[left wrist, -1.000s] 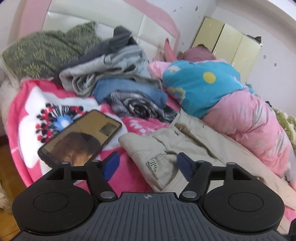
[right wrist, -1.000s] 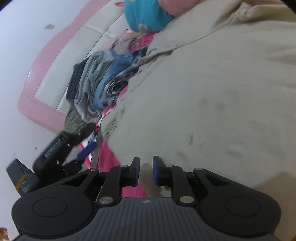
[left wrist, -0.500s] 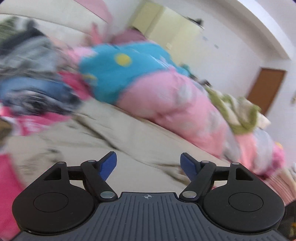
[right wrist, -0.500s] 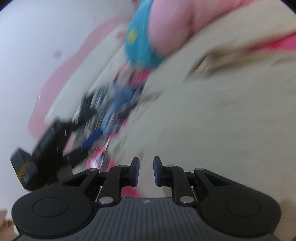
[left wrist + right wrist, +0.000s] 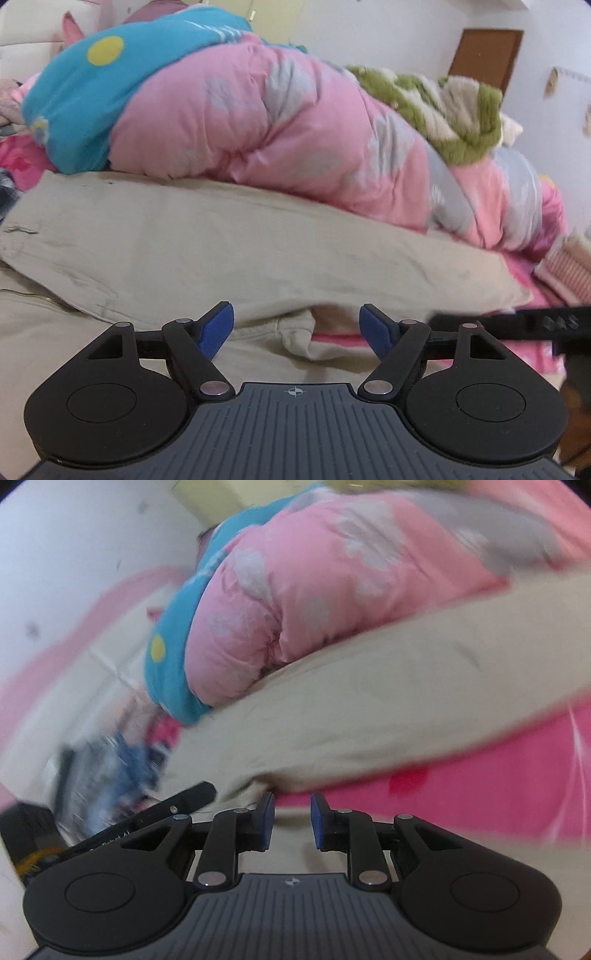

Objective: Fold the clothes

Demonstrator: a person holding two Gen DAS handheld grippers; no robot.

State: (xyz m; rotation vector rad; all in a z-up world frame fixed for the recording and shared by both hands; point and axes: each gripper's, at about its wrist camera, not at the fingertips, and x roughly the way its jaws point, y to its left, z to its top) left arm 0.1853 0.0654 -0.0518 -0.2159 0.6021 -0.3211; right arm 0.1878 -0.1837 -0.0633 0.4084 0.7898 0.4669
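Both views have swung off the clothes pile onto the beige cotton trousers point(image 5: 229, 240), now stretched across the bed just ahead. The left gripper point(image 5: 296, 325) gapes wide; the right gripper point(image 5: 292, 821), slightly parted, holds nothing, likely repositioning for a fold.

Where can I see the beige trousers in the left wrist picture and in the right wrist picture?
Left wrist: the beige trousers span the middle, above the open left gripper.
Right wrist: the beige trousers cross the centre diagonally.
Shared landmark: the pink duvet behind the trousers.
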